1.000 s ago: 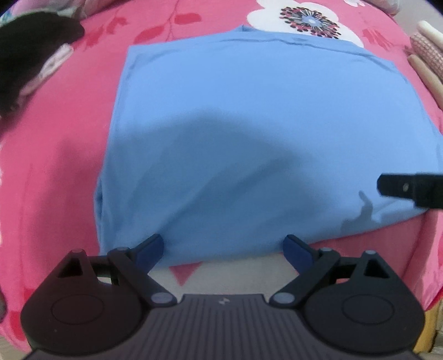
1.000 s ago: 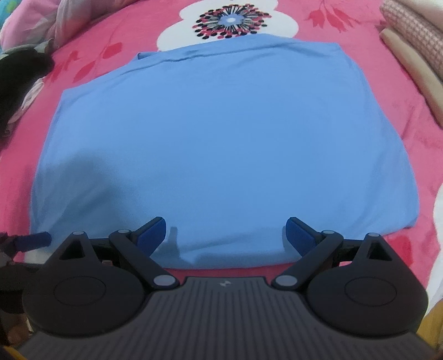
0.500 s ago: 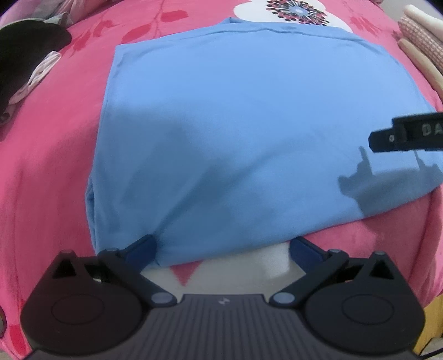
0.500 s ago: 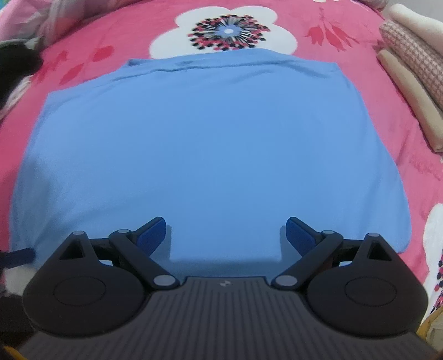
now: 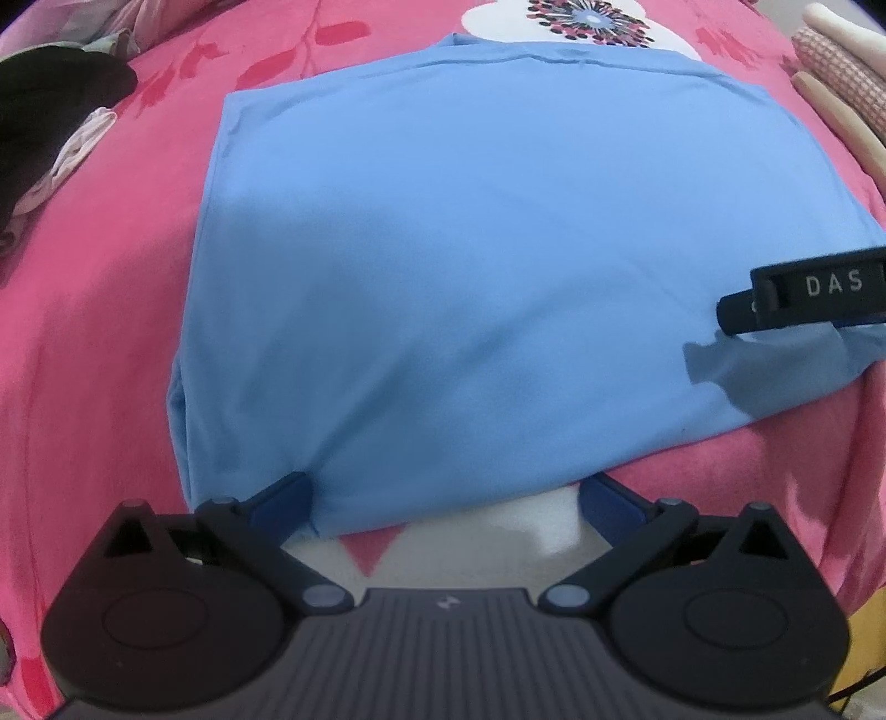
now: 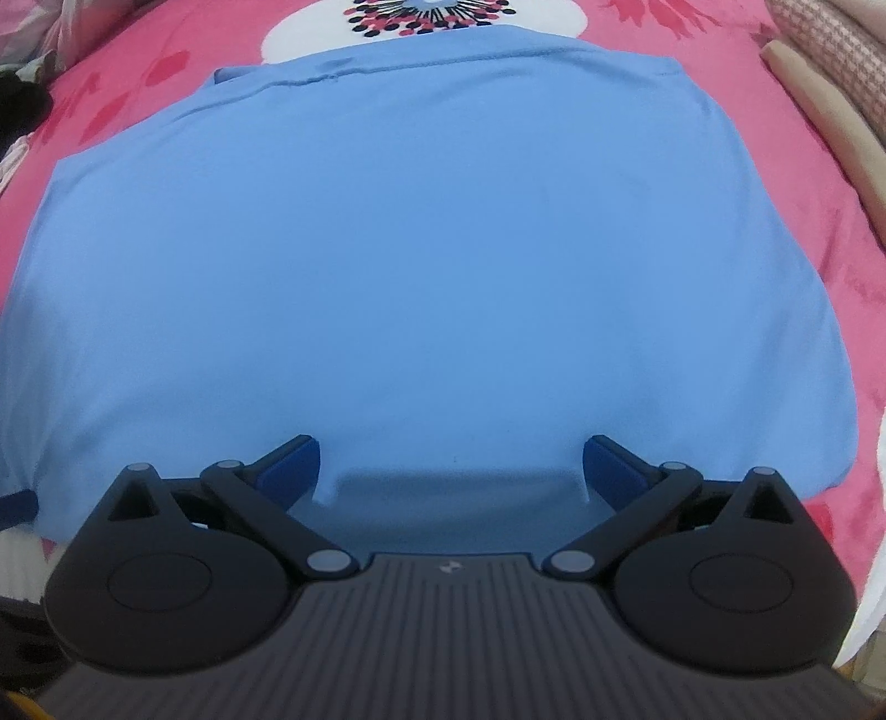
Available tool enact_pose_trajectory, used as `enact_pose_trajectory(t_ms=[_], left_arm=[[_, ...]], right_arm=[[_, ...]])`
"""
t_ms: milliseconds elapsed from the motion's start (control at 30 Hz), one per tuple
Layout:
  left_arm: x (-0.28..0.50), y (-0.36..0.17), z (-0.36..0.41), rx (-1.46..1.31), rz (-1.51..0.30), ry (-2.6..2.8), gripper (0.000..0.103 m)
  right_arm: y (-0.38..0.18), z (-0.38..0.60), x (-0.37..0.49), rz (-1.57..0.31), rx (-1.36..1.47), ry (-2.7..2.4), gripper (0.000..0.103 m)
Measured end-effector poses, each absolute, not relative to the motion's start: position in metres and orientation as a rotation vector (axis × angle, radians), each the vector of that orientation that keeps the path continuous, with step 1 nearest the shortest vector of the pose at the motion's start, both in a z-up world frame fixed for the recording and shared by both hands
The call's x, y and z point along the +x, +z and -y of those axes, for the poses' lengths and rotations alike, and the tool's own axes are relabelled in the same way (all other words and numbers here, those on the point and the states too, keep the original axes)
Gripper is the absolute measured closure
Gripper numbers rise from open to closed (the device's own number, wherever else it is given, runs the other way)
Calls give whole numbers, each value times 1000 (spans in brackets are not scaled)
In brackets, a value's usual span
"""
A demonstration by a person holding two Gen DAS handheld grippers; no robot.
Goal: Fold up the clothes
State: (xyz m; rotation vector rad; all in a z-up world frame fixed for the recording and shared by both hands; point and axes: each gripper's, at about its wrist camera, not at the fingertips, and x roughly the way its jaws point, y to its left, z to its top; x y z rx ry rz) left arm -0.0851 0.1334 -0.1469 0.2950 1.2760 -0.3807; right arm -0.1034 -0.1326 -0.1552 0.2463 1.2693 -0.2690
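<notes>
- Both sets of jaws have just been opening and now stand fully spread; nothing pinched in either. Cloth lies under and between the fingers, but the pads aren't pressing on it.
- Left gripper (image 5: 446,493): over the last second the near edge of the blue shirt (image 5: 470,266) has slid down the frame toward me. Its left finger (image 5: 285,495) now sits at that edge near the shirt's lower-left corner; the right finger is off the cloth, over the bedspread (image 5: 94,332).
- Right gripper (image 6: 449,462): it has dropped closer. A second ago a strip of pink bedspread showed below the shirt's near edge; now blue fills the space between the fingers and the edge is hidden behind the gripper body.
- In the left view the right gripper's arm has crept further in from the right edge, its shadow darker on the cloth.
- Shirt itself hasn't moved: flat, already folded to a rough rectangle, centred on the bed, far edge at the white flower print (image 6: 426,16).
- My read: both grippers are lining up on the near edge for the next fold away from me. No grasp yet.
- Risk: the left gripper only half overlaps the cloth, so it may catch just the corner.
- Black garment (image 5: 50,127) at upper left and folded stack (image 6: 830,83) at upper right stay clear.
</notes>
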Motion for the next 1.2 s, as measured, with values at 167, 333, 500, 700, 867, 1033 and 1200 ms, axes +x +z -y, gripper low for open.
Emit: enact_pose_trajectory(t_ms=[167, 333, 500, 700, 867, 1033, 1200], left_arm=[[-91, -146, -130, 290, -1252, -387, 0], [-110, -145, -104, 304, -1257, -391, 0], [-118, -129, -93, 312, -1180, -399, 1], [-132, -99, -123, 199, -1096, -425, 1], [-113, -84, -156, 120, -1068, -377, 1], [-86, -88, -182, 26, -1115, -319, 16], [-72, -94, -193, -68, -1136, -354, 28]], right_arm=[[-155, 133, -102, -1278, 246, -268, 1], [-155, 138, -97, -1297, 243, -252, 1], [-156, 142, -100, -1284, 230, -227, 1], [-146, 145, -91, -1304, 220, -229, 1], [-120, 125, -83, -1216, 164, -125, 1], [-104, 95, -54, -1146, 188, -24, 2], [-100, 65, -38, -1128, 183, 47, 2]])
